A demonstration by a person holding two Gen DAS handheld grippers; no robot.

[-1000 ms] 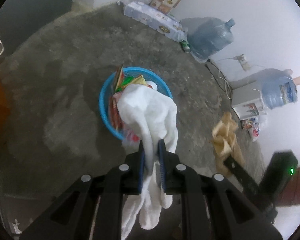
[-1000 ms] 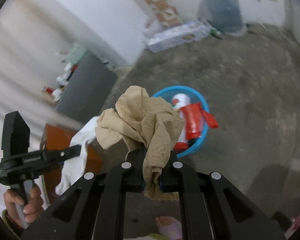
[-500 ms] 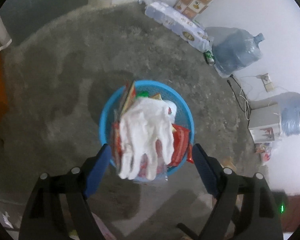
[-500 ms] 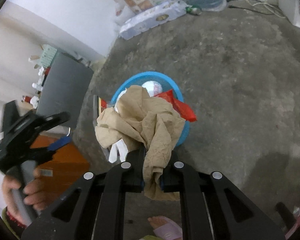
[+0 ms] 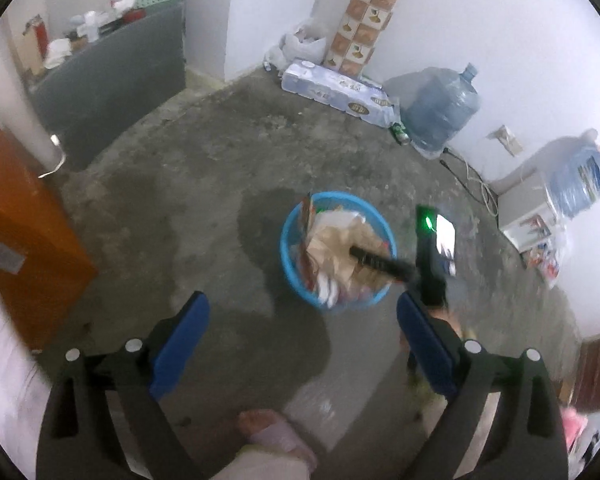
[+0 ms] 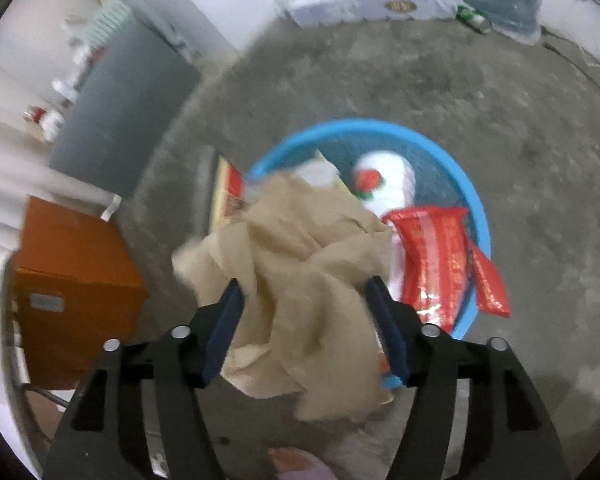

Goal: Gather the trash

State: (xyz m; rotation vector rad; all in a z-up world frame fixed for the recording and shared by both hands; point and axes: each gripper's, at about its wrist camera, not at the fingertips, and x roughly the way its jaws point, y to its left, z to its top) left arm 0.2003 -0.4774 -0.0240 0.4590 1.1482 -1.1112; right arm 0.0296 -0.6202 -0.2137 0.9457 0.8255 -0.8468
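On concrete floor (image 5: 204, 184): blue basket (image 5: 290, 258) | left hand-held gripper (image 5: 300, 320) opening, empty | right hand-held gripper (image 6: 304, 306) opening around brown paper (image 6: 304, 264)

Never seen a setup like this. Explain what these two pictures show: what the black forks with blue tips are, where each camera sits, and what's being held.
No robot here: a person holds a two-finger gripper in each hand, with a fisheye camera on each one looking forward along its fingers.

The left wrist view shows the left gripper wide open and empty above the concrete floor. Beyond it stands a blue basket filled with trash, and the right gripper reaches over it.

The right wrist view shows the same basket from closer up. The right gripper's jaws are opening, with crumpled brown paper loose between the fingers, over the basket. A red wrapper hangs over the rim.
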